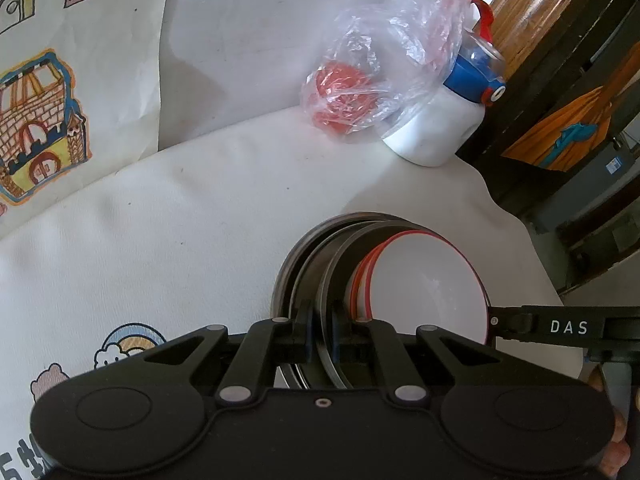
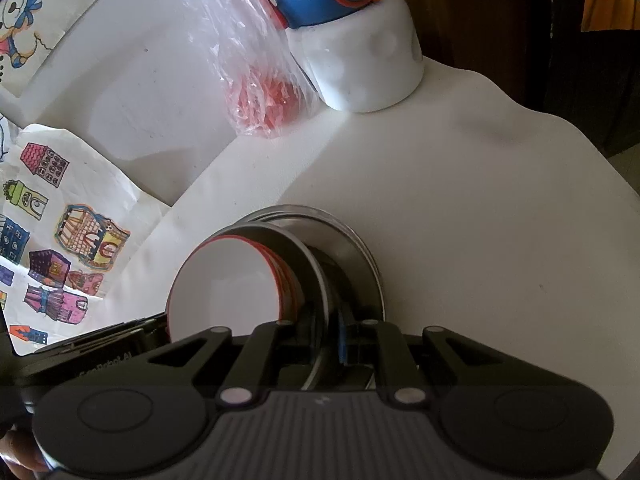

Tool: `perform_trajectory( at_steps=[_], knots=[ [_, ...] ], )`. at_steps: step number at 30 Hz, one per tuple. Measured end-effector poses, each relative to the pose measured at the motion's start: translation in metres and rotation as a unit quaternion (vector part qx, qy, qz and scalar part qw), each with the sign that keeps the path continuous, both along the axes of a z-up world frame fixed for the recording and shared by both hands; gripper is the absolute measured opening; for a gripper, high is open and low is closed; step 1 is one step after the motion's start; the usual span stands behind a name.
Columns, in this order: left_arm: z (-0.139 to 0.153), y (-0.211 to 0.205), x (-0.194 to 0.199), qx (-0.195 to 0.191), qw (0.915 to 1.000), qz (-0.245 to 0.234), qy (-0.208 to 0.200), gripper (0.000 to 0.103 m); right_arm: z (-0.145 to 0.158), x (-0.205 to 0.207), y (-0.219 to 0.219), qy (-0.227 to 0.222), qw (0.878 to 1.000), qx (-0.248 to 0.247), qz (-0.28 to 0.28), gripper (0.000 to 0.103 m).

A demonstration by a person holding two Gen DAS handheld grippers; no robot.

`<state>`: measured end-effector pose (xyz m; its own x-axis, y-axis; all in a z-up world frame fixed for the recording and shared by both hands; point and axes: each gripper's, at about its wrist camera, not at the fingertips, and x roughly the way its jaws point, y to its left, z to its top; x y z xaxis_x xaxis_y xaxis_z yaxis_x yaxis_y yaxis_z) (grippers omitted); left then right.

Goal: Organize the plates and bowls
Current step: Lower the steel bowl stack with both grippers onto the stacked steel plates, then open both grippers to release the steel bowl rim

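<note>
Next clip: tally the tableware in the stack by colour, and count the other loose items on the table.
Metal plates, grey: 3 — the left claw and right claw each pinch a rim.
Red-rimmed white bowls: 2 at least, nested; more may be hidden.
Plastic bag with red contents: 1.
White bottle, blue lid: 1.
Total: 7.

The left claw (image 1: 322, 334) is clamped on the rim of a steel plate (image 1: 340, 280) tilted on edge, with another steel plate (image 1: 292, 268) behind it. White bowls (image 1: 428, 292) with red rims nest against the held plate. The right claw (image 1: 560, 328) reaches in beside them. Farther back on the white surface (image 1: 180, 240) lie a plastic bag (image 1: 360, 92) and a bottle (image 1: 440, 120).
</note>
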<state>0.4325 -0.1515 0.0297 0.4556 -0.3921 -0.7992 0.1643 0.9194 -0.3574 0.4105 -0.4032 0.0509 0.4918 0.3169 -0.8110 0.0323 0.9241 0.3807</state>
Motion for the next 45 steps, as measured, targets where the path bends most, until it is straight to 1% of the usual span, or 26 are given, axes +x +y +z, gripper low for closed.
perform_trajectory(
  at_steps=[6, 8, 11, 16, 19, 20, 23, 27, 28, 29, 30, 31, 32, 36, 39, 42, 44, 45],
  knots=[
    [0.001, 0.0, -0.001, 0.004, 1.0, 0.003, -0.001, 0.008, 0.006, -0.004, 0.001, -0.018, 1.0, -0.015, 0.002, 0.019],
    [0.001, 0.0, -0.001, 0.005, 1.0, 0.003, -0.001, 0.008, 0.006, -0.005, 0.002, -0.021, 1.0, -0.019, 0.002, 0.023],
    [0.002, 0.0, -0.001, 0.006, 1.0, 0.007, -0.001, 0.008, 0.007, -0.006, 0.002, -0.024, 0.999, -0.024, 0.002, 0.027],
    [0.012, 0.003, -0.003, 0.008, 0.9995, 0.015, -0.025, 0.009, 0.012, -0.011, 0.004, -0.037, 0.998, -0.041, 0.002, 0.03],
    [0.02, 0.003, -0.006, 0.013, 0.999, 0.014, -0.041, 0.01, 0.016, -0.014, 0.004, -0.048, 0.998, -0.046, 0.002, 0.036],
    [0.022, 0.003, -0.007, 0.012, 0.9988, 0.014, -0.045, 0.015, 0.018, -0.015, 0.005, -0.051, 0.997, -0.051, 0.002, 0.039],
    [0.026, 0.003, -0.01, 0.013, 0.9984, 0.015, -0.053, 0.015, 0.02, -0.018, 0.005, -0.059, 0.996, -0.064, 0.002, 0.045],
    [0.029, 0.005, -0.013, 0.014, 0.9982, 0.016, -0.057, 0.015, 0.024, -0.024, 0.004, -0.068, 0.995, -0.067, -0.003, 0.049],
    [0.03, 0.006, -0.014, 0.014, 0.998, 0.017, -0.059, 0.016, 0.025, -0.026, 0.004, -0.071, 0.995, -0.068, -0.003, 0.054],
    [0.032, 0.006, -0.016, 0.015, 0.9978, 0.018, -0.062, 0.017, 0.027, -0.029, 0.004, -0.075, 0.995, -0.065, -0.002, 0.057],
    [0.033, 0.006, -0.017, 0.016, 0.9976, 0.019, -0.064, 0.018, 0.03, -0.032, 0.004, -0.078, 0.995, -0.064, -0.001, 0.058],
    [0.035, 0.006, -0.019, 0.012, 0.9975, 0.017, -0.067, 0.028, 0.031, -0.034, 0.005, -0.081, 0.995, -0.066, -0.001, 0.059],
    [0.037, 0.007, -0.021, 0.006, 0.9975, 0.015, -0.068, 0.033, 0.034, -0.037, 0.006, -0.086, 0.994, -0.071, -0.001, 0.06],
    [0.045, 0.005, -0.029, 0.007, 0.9966, 0.011, -0.081, 0.033, 0.042, -0.048, 0.011, -0.107, 0.99, -0.087, -0.003, 0.065],
    [0.05, 0.006, -0.036, 0.008, 0.9957, 0.011, -0.092, 0.038, 0.048, -0.058, 0.012, -0.122, 0.988, -0.092, -0.007, 0.071],
    [0.056, 0.01, -0.044, 0.012, 0.9942, 0.016, -0.105, 0.043, 0.054, -0.069, 0.013, -0.139, 0.986, -0.089, -0.01, 0.077],
    [0.06, 0.013, -0.05, 0.013, 0.9929, 0.019, -0.117, 0.051, 0.056, -0.076, 0.015, -0.149, 0.985, -0.087, -0.011, 0.088],
    [0.062, 0.013, -0.053, 0.014, 0.9922, 0.02, -0.122, 0.054, 0.057, -0.079, 0.015, -0.154, 0.985, -0.082, -0.011, 0.088]
  ],
)
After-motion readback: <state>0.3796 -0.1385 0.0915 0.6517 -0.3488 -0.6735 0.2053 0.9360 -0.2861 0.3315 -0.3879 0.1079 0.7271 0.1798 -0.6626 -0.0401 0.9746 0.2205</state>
